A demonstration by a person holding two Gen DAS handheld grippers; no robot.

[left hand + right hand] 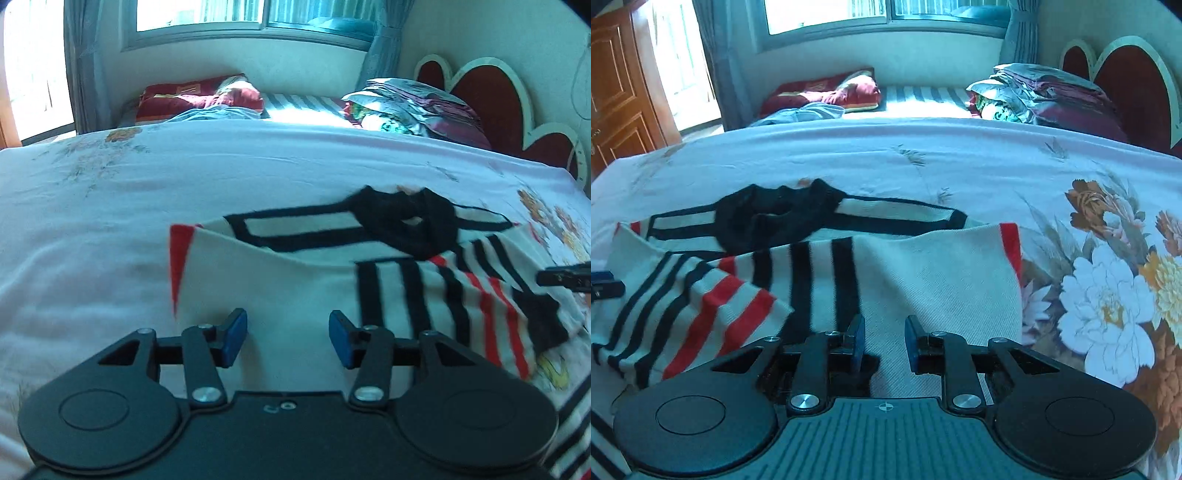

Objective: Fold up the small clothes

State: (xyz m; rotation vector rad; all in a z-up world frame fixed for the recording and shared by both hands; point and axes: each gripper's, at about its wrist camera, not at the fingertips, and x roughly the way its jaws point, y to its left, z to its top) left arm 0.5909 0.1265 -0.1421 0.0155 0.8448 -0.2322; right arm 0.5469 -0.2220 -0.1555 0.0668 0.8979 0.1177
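Striped top (295,280) flat on bedsheet (92,221), part folded, sleeve (701,306) across front. Left gripper (288,338) spread, empty, over hem. Right gripper (884,341) narrowly apart, empty. Next: pinch hem corners, carry toward 12 o'clock, keep edges aligned.

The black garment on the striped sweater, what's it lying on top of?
The black garment lies on the striped sweater, covering part of its black-outlined white band. What the sweater shows beneath it is hidden; the floral bedsheet lies beyond.
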